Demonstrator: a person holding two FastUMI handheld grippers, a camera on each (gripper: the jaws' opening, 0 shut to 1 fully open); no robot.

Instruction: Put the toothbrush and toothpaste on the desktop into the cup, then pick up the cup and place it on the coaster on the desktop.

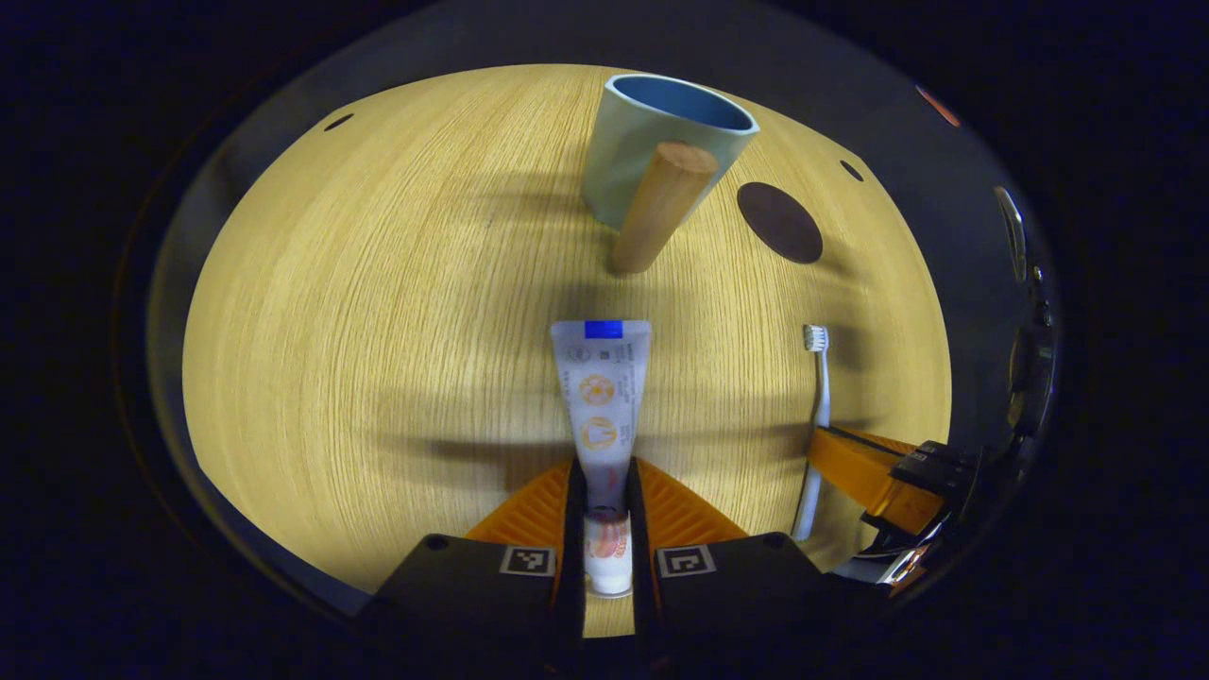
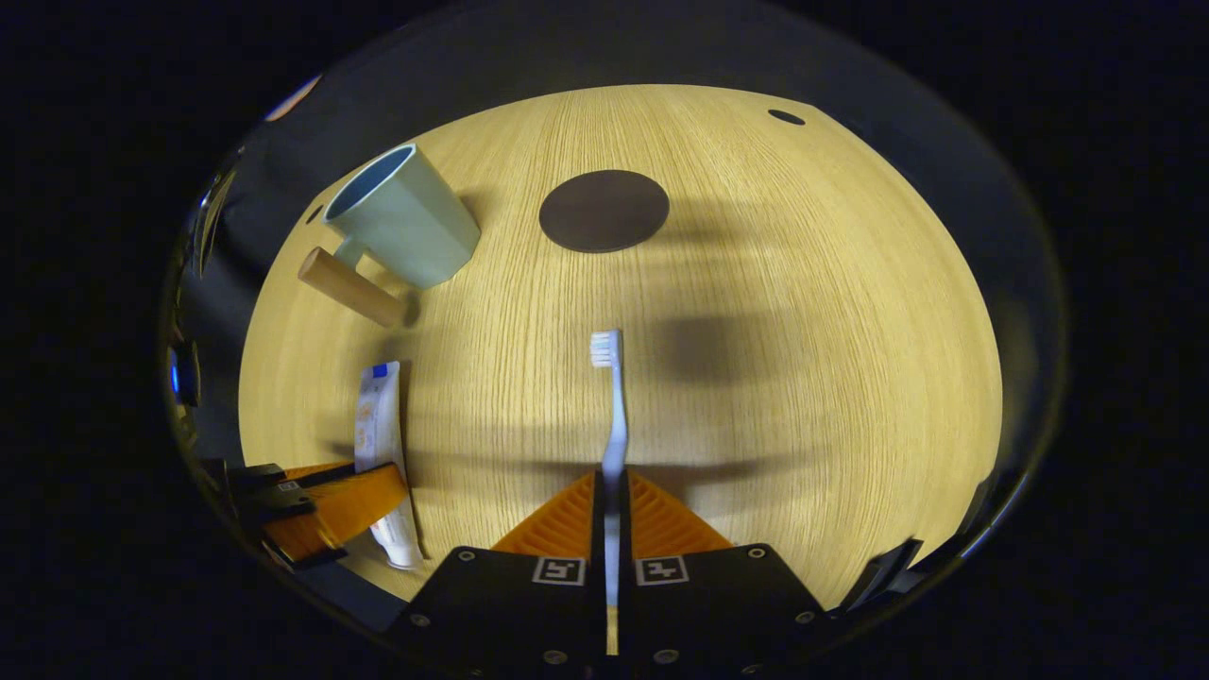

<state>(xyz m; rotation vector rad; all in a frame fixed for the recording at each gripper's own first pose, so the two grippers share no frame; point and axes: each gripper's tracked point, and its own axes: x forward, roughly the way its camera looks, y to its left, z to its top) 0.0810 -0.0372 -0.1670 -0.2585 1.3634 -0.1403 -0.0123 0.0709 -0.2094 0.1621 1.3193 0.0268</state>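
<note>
While the cup (image 1: 652,142) is standing empty and upright at the far side of the desktop (image 1: 378,331), both grippers are closing in on what must go into it. The left gripper (image 1: 604,510) is pinching the toothpaste (image 1: 602,397) near its cap end, its fingers pressing on both sides of the tube, whose flat crimped end is pointing straight at the cup. The right gripper (image 2: 612,510) is clamping the handle of the toothbrush (image 2: 612,416), whose bristled head is lying nearer the cup than the handle. Both items appear to be resting on the wood, well short of the cup. Gripping each by its near end is probably leaving the long end free to drop in first. The dark round coaster (image 2: 604,210) is lying just beside the cup, awaiting the final placement.
</note>
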